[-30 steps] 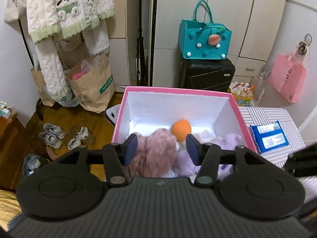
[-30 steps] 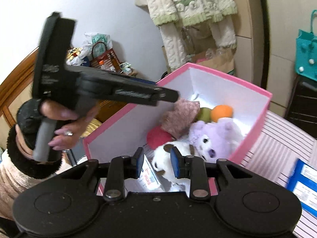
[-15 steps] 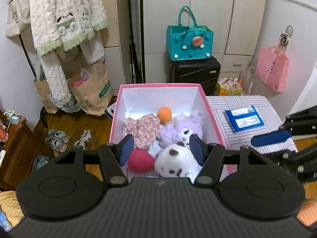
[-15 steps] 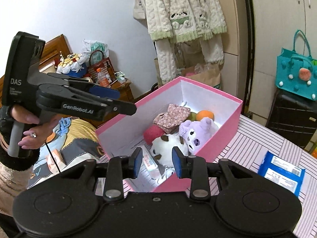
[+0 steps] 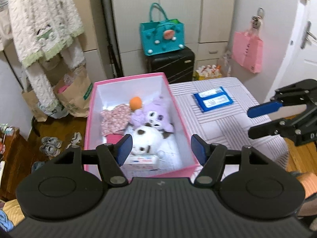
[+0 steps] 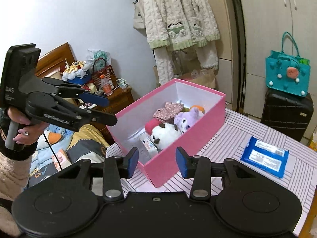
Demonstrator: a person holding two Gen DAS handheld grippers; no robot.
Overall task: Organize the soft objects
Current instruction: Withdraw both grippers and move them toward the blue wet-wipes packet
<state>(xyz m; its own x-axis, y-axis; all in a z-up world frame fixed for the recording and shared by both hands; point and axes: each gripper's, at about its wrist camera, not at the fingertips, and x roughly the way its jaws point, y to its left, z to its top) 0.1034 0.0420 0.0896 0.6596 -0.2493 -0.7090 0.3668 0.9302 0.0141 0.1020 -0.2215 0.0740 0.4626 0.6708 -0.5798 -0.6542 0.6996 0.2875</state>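
black and blue, the left gripper (image 5: pixel 160 148) is nearest in the left view. its jaws are opening and nothing is between them. it hangs over the near end of the box (image 5: pixel 179 117) and touches nothing. the right gripper (image 6: pixel 157 161) is nearest in the right view. its jaws are opening too, and they hold nothing. it hangs over the table (image 6: pixel 233 138), by the near corner of the box (image 6: pixel 198 138).

the pink box sits on the striped table (image 5: pixel 218 123), at its left edge. it is white inside. the soft things are all in it. a small white pack (image 5: pixel 141 161) lies at the near end. next comes a white plush (image 5: pixel 146 136) with brown spots. a pink ball (image 5: pixel 114 137) peeks out just beside it. behind the white plush is a purple plush (image 5: pixel 156 113), touching it. a flowery cloth (image 5: pixel 115 117) lies to its left. an orange ball (image 5: pixel 135 103) sits at the far end.

a blue pack (image 5: pixel 213 101) lies flat on the table, apart from the box. each gripper shows in the other view, off to the side, away from the box. a hand (image 6: pixel 24 128) holds the left one by its handle.

farther back a teal bag (image 5: pixel 163 36) stands on a black case (image 5: pixel 172 63). a fluffy white coat (image 5: pixel 43 25) hangs on the left. a pink bag (image 5: pixel 247 51) hangs on the right.
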